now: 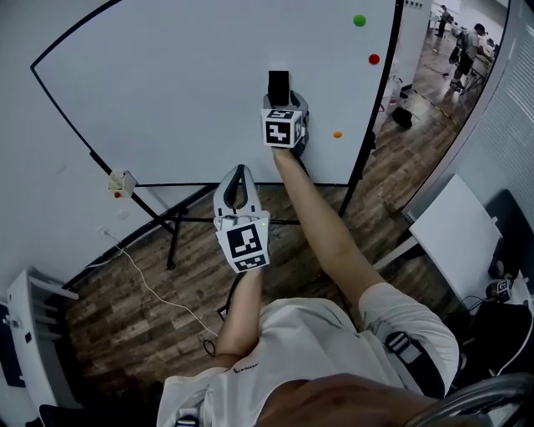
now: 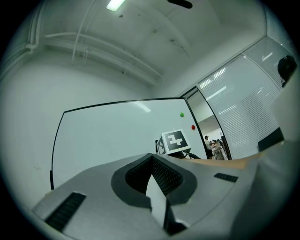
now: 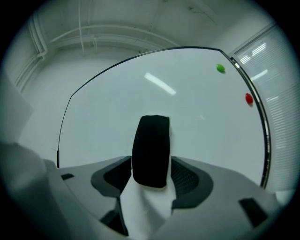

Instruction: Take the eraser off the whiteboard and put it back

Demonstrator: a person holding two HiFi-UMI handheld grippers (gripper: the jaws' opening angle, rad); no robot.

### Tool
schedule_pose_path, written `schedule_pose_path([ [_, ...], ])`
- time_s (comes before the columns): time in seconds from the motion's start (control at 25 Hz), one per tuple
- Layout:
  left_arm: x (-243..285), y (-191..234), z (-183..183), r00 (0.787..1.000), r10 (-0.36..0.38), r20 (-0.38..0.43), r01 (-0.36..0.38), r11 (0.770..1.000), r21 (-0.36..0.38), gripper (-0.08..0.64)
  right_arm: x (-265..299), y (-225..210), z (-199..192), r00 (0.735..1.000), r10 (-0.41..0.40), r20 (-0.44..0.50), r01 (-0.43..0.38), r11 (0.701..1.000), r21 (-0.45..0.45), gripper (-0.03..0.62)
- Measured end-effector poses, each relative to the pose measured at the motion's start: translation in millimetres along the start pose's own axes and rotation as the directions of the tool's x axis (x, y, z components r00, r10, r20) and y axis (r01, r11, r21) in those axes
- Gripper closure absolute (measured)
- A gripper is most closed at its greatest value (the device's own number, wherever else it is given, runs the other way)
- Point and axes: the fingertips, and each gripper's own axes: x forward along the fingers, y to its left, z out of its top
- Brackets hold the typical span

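Note:
The black eraser (image 1: 279, 83) stands upright against the whiteboard (image 1: 167, 83), right of its middle. My right gripper (image 1: 279, 98) reaches level to it, and its pads sit against the eraser's two long sides. In the right gripper view the eraser (image 3: 151, 150) fills the gap between the jaws of that gripper (image 3: 151, 161), with the whiteboard (image 3: 201, 122) right behind. My left gripper (image 1: 239, 169) hangs lower and nearer to me, shut and empty. The left gripper view shows its jaws (image 2: 151, 157) closed, and beyond them the right gripper's marker cube (image 2: 174, 140).
Green (image 1: 360, 20), red (image 1: 374, 59) and orange (image 1: 337, 133) magnets dot the board's right side. The board's black stand (image 1: 171, 238) rests on a wooden floor. A white table (image 1: 463, 233) is at the right, a wall box (image 1: 122, 181) with a cable at the left.

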Motion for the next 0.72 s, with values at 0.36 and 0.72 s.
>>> schedule_pose_path([
  [0.36,-2,-1,-1,1.000,-0.015,-0.012,0.015,1.000,0.012,0.558,8,-1,-3,1.000,-0.009,-0.028,0.009,1.000,0.002,0.350],
  [0.72,2,-18,2,0.999,-0.038,-0.004,0.038,0.999,0.004,0.558,-14,-4,8,0.999,0.016,0.031,-0.016,1.000,-0.012,0.351],
])
